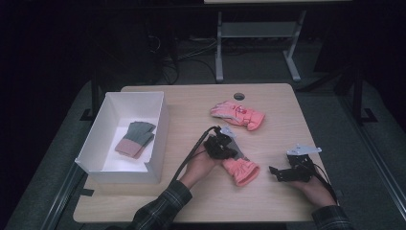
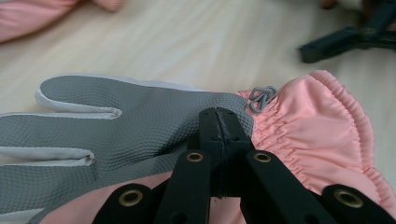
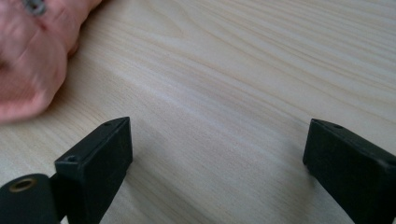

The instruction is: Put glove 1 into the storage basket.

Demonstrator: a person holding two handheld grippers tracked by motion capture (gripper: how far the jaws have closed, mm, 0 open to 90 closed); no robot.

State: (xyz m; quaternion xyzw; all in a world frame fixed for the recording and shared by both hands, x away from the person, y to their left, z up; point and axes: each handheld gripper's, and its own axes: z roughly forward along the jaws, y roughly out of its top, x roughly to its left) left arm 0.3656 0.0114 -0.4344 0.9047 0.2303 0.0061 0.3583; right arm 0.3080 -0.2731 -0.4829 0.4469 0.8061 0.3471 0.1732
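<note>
On the table: a light wooden table [image 1: 268, 196] carries two pink gloves, a white box and both grippers.
Near glove: a pink glove with a grey textured palm [image 2: 140, 130] lies near the table's front, between the two hands; in the high view it shows as a pink cuff [image 1: 242, 171] just right of the left gripper.
Left gripper: the left gripper [image 1: 221, 145], held in the person's left hand [image 1: 198, 167], sits over this glove; in the left gripper view its black jaws are pressed together at the tips, pinching the glove's fabric where the grey palm meets the gathered pink cuff [image 2: 317, 130].
Glove clip: a small grey plastic clip [image 2: 261, 98] sits on the cuff seam, just beyond the jaw tips.
Right gripper: the right gripper [image 1: 282, 173] rests low on the table at the right, held in the right hand [image 1: 316, 189]; its jaws stand spread wide with bare wood between them, and its tips point toward the near glove without touching it.
Far glove: a second pink glove [image 1: 238, 114] lies farther back on the table, well apart from the first.
White box: a white box [image 1: 100, 120] stands on the table's left side, holding a grey glove with a pink cuff [image 1: 135, 139].
Sleeve: a plaid sleeve [image 1: 163, 206] comes in from the bottom edge.
</note>
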